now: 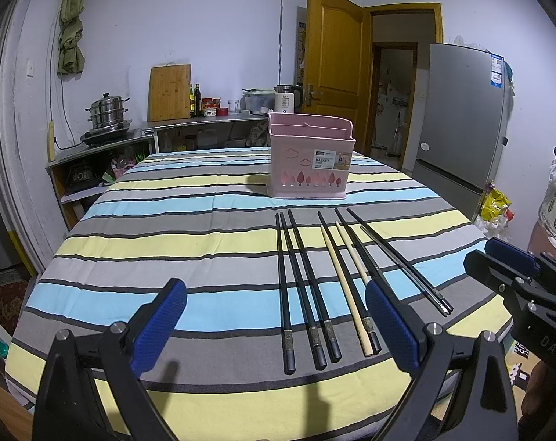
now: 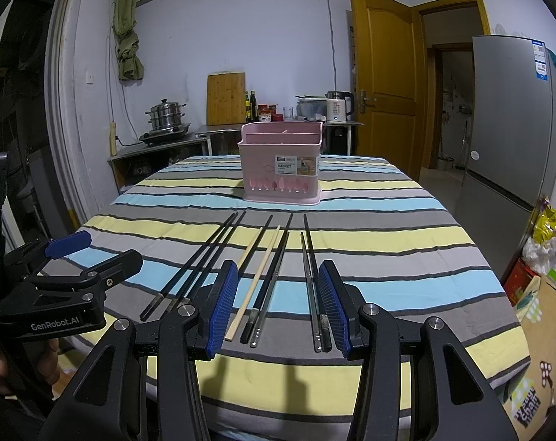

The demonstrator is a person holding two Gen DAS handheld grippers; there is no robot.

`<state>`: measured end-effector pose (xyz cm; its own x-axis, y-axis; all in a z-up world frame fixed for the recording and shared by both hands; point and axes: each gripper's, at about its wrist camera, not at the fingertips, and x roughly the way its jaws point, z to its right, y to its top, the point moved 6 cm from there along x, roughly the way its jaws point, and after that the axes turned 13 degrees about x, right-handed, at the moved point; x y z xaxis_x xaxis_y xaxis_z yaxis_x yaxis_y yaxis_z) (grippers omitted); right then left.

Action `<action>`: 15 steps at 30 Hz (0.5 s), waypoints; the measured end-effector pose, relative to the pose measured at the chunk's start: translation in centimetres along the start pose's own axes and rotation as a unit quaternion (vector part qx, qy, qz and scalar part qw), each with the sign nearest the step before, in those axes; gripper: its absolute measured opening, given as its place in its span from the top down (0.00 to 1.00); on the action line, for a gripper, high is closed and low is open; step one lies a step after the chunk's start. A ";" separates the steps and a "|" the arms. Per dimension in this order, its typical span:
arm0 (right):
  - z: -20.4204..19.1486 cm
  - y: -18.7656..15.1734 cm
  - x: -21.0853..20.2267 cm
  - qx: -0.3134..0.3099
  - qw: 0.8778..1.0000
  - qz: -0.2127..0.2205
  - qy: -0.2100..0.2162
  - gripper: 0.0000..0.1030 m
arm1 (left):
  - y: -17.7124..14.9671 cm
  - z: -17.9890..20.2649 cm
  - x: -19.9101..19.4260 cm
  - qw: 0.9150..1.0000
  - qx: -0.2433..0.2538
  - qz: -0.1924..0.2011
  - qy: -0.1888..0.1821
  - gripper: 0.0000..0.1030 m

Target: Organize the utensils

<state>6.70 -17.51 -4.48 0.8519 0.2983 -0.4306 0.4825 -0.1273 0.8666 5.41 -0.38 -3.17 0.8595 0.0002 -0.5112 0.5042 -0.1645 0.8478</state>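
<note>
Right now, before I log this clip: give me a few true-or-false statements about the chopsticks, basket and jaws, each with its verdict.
1. The chopsticks lie flat on the tablecloth. True.
2. The pink basket lies tipped on its side. False: it stands upright, beyond the chopsticks' far ends.
3. Every chopstick is black. False: two pale wooden ones lie among the dark ones.
4. The left gripper has its jaws open and holds nothing. True.
5. The right gripper is clamped on a chopstick. False: its jaws are open, and the chopsticks seen between them lie on the cloth.
</note>
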 end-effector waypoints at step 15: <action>0.0 0.0 -0.1 0.000 1.000 0.001 0.000 0.54 | -0.1 0.3 0.1 1.000 0.000 0.000 0.001 0.04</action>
<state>6.64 -17.53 -4.47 0.8530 0.2973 -0.4290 0.4808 -0.1274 0.8675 5.41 -0.62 -3.39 0.8599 0.0011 -0.5104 0.5036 -0.1647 0.8481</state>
